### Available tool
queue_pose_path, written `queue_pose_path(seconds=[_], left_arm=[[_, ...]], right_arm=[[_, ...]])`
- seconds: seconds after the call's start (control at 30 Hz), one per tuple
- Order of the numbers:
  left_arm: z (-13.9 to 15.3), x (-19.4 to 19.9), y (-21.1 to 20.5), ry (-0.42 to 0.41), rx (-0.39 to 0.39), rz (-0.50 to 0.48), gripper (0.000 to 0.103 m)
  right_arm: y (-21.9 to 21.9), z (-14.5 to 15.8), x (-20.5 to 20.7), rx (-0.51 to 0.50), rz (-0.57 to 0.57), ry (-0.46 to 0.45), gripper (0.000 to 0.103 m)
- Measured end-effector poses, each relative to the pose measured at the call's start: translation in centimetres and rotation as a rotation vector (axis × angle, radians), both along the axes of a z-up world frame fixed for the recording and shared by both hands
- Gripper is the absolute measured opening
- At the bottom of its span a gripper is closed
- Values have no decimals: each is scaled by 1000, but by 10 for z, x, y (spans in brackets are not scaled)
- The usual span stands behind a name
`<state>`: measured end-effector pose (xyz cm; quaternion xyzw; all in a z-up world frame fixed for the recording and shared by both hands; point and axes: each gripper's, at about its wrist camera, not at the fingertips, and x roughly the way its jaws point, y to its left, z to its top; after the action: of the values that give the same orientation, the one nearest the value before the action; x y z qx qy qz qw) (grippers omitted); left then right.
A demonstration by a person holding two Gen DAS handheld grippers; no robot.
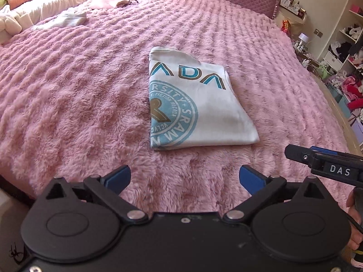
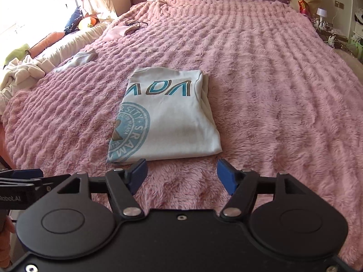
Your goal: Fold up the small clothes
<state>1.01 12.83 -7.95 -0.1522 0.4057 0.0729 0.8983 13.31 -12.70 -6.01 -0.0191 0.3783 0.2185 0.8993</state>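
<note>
Folded white T-shirt on pink plush bed, lying ahead of both grippers.

Left gripper and right gripper: jaws spread, holding nothing, hovering just short of the shirt's near edge. Shirt's teal lettering and round emblem are cut off at the fold; small print is illegible.

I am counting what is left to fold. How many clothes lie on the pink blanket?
3: a folded white T-shirt at the centre, a pale garment far left, a pink one beyond. More may lie outside view.
</note>
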Motion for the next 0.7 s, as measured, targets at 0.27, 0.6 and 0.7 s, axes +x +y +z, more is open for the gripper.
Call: queue_pose_path(seconds=[0.27,0.6,0.7], left_arm=[[31,-60,-22,0,38,44,103],[40,-74,-30,6,57,37,103],[38,-72,-30,15,59,34,103]], right_arm=[[-22,29,-52,-9,-5,-8,68],[-27,33,-72,-21,-33,-14,69],[-27,31,-73,-14,-35,-2,70]])
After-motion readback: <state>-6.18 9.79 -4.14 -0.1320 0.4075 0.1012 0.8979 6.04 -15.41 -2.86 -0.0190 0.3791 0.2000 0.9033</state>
